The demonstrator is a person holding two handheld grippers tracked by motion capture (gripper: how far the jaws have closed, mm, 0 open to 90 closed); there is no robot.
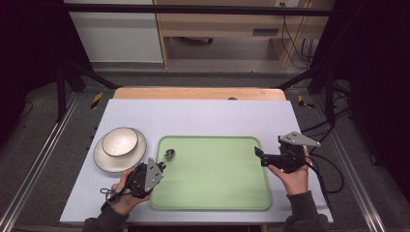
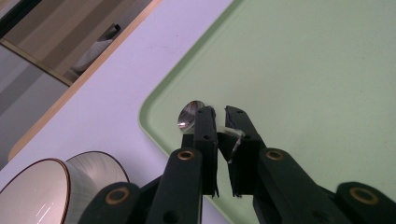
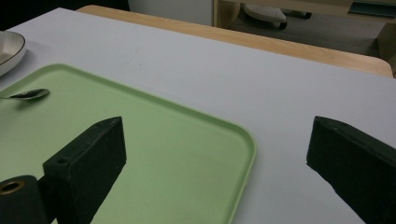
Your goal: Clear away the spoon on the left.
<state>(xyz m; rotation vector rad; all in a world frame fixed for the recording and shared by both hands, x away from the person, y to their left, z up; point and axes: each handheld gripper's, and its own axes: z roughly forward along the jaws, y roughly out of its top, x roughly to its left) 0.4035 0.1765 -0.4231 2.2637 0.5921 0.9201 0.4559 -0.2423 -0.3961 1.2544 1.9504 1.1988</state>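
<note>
A small metal spoon [image 1: 169,153] lies at the near-left corner of the green tray [image 1: 217,193], its bowl [image 2: 189,114] resting on the tray. My left gripper [image 1: 162,166] reaches in from the tray's left edge. Its jaws stand almost together, with the spoon's handle [image 2: 229,132] spanning the narrow gap at their tips. My right gripper [image 1: 258,153] hovers at the tray's right edge, its jaws spread wide with nothing between them. In the right gripper view the spoon [image 3: 29,94] shows far off on the tray [image 3: 187,154].
A cream bowl [image 1: 119,141] sits on a white plate [image 1: 107,162] left of the tray, close to my left gripper. The same bowl [image 2: 37,196] shows at the bottom left of the left gripper view. Cables trail from both grippers toward the table's near edge.
</note>
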